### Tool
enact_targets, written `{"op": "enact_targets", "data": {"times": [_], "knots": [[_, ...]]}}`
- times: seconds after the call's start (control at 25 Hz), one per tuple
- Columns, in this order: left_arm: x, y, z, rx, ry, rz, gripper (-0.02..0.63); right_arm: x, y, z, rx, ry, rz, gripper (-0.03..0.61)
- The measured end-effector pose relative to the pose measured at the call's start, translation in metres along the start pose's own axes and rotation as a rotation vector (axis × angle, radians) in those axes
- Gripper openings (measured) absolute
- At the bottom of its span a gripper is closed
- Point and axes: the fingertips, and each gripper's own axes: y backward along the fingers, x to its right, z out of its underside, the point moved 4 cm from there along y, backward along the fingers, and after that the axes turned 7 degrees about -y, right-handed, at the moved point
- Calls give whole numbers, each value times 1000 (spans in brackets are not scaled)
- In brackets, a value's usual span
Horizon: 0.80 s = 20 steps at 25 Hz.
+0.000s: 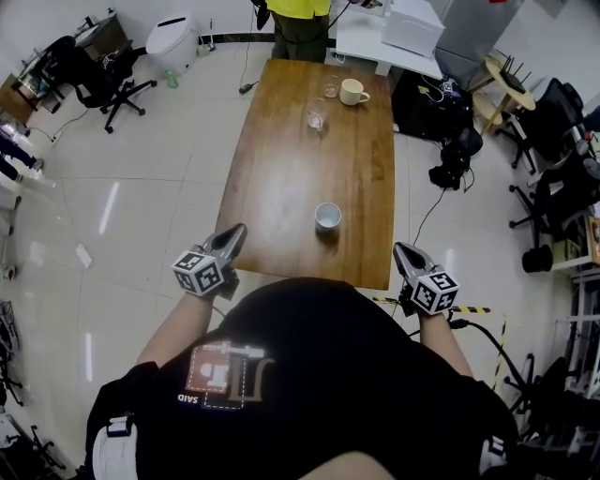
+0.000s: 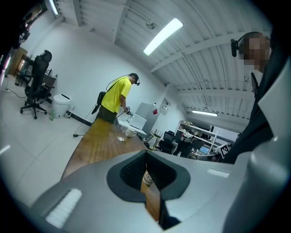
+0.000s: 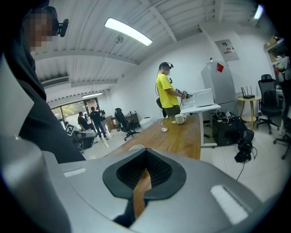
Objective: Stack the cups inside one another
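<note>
On the wooden table a small white cup stands near the front edge. At the far end are a clear glass, a second glass and a cream mug. My left gripper hangs off the table's front left corner, shut and empty. Off the front right corner, my right gripper is also shut with nothing in it. In the left gripper view the jaws leave only a slit. The right gripper view shows the white cup's rim above the closed jaws.
A person in a yellow shirt stands at the table's far end beside a white desk. Office chairs sit on the floor to the left. Black bags, cables and chairs crowd the right side.
</note>
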Motion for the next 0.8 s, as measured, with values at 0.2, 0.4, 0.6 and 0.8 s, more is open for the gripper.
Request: {"op": "enact_targets", "data": {"times": [0.2, 0.4, 0.6, 0.8], "knots": [[2, 0, 2, 2, -8, 6, 4, 3, 3, 5, -9, 6, 17, 12], [4, 1, 1, 1, -15, 6, 3, 3, 4, 5, -16, 17, 18, 12], [3, 3, 2, -6, -18, 4, 3, 1, 3, 6, -30, 25, 11, 12], [3, 5, 1, -8, -22, 2, 3, -1, 2, 5, -35, 30, 4, 12]]}}
